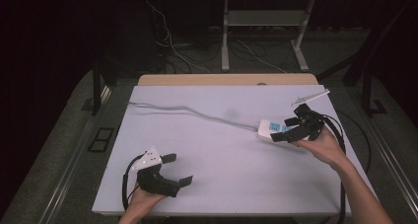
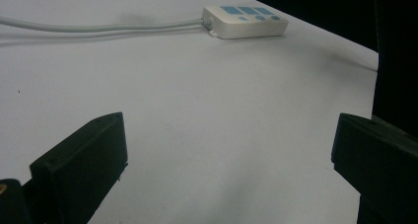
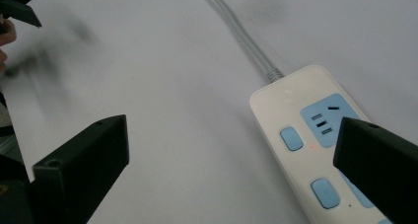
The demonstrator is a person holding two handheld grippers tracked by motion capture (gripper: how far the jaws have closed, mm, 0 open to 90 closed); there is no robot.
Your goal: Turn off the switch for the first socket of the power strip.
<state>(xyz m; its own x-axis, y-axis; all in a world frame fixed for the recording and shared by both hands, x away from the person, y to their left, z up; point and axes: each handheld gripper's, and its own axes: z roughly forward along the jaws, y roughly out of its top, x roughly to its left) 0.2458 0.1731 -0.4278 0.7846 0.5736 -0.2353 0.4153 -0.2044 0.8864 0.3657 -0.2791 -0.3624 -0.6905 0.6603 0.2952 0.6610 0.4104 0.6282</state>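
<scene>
Table (image 1: 222, 150): one, rectangular, covered in a matte pale grey-white sheet; a strip of light wood shows along its far edge.

Power strip (image 1: 272, 130): one, white plastic, oblong with rounded corners, lying flat at the right side of the table. Blue socket faces and blue rounded buttons on top. The right gripper view shows two buttons, a small red dot beside the strip's first socket, and the ribbed strain relief where the cable enters; the left gripper view shows the whole body (image 2: 245, 20) from afar, with three sockets and three buttons.

Cable (image 1: 192, 111): one, grey, round, smooth, running from the strip's left end across the table toward the far left corner.

Left gripper (image 1: 176, 168): black, blocky jaws spread wide apart, holding nothing, low over the near left of the table; white plate on top. Held by the left hand (image 1: 143, 197).

Right gripper (image 1: 287, 129): black, jaws spread apart, holding nothing, poised directly over the power strip; in its own view one jaw overlaps the strip's right side. Held by the right hand (image 1: 323, 147).

Floor: dark carpet, loose wires and metal legs beyond the table.
</scene>
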